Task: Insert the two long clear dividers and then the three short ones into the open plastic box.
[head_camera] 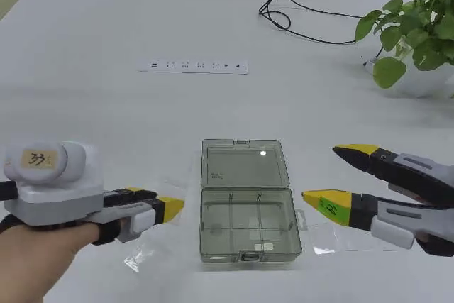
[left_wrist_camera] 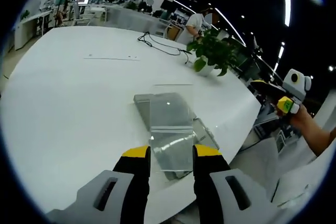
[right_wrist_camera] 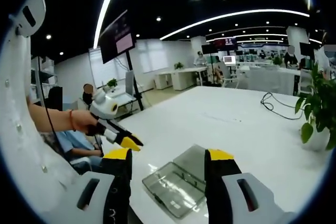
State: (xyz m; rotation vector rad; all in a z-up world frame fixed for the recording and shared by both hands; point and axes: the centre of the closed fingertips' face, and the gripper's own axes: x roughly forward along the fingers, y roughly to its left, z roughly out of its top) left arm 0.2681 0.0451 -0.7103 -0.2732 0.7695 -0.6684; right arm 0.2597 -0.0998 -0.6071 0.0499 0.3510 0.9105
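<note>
White table (head_camera: 92, 104), office behind. Open box (head_camera: 278, 175) near centre, lid laid back; faint divider (head_camera: 256, 212) lines in base. Right claw (head_camera: 339, 174) wide open, empty. Left claw (head_camera: 170, 208) slightly apart, clear bag (left_wrist_camera: 170, 129) between tips, grip unclear

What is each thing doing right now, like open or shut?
plastic box: open, lid laid back flat.
right hand-held gripper: open, holding nothing.
left hand-held gripper: jaws partly apart, clear sheet between them, grip unclear.
black cable: lying loose.
</note>
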